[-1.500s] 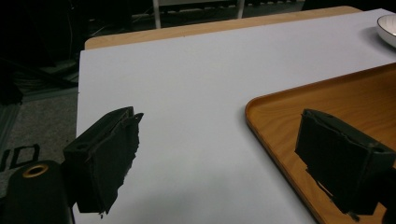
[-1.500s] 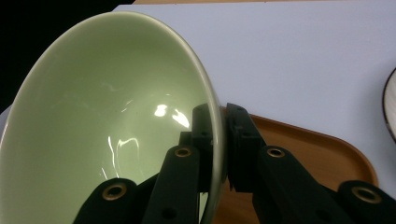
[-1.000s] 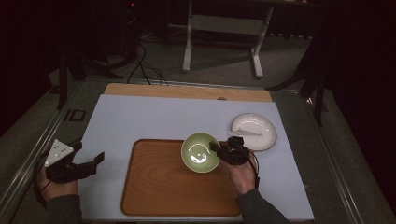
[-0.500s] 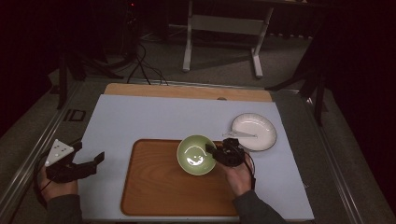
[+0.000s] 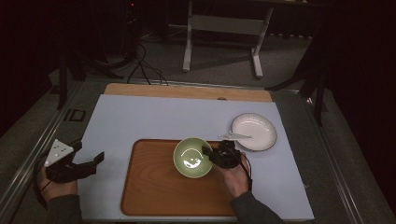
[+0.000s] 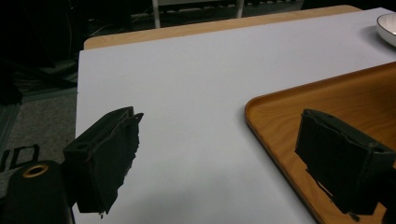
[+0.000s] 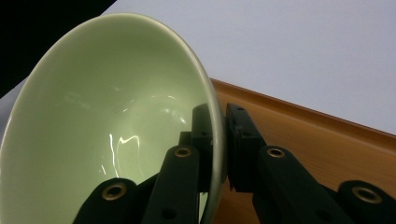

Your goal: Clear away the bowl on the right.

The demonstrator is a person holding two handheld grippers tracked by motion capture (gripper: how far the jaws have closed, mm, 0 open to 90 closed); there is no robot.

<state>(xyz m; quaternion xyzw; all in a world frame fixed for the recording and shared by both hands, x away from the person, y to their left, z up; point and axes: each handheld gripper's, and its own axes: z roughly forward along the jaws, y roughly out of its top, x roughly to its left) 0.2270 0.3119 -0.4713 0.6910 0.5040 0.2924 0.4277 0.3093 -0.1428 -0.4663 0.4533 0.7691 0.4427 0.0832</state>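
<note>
Bowl [image 5: 192, 157] first: a round, pale green piece with a smooth glazed surface that throws bright glints, so it has no long axis to speak of. In the high view its mouth faces up over the wooden tray [image 5: 154, 196]; in the right gripper view the rim runs steeply across the frame, and whether the bowl is tilted or only the camera is, I cannot tell. The right gripper [image 5: 215, 156] is clenched on the rim at the side nearest the hand, one black jaw inside the wall and the other outside, pads pressed against the thin edge. Whether the base rests on the tray or hangs just above it is not clear.

Beneath that gripper lies the tray, a rounded rectangle of orange-brown wood with a low raised lip. Just beyond the gripper, off the tray, sits a round white plate [image 5: 257, 131] with a dark rim line, near but apart from the bowl. Everything stands on a matte pale blue-grey mat [image 5: 154, 116] laid over a wooden tabletop.

The left gripper [image 5: 91, 161] hovers well apart from the bowl, jaws spread wide with nothing between them. Ahead of it stretches bare mat, with the tray's curved near corner just beside its right jaw.
</note>
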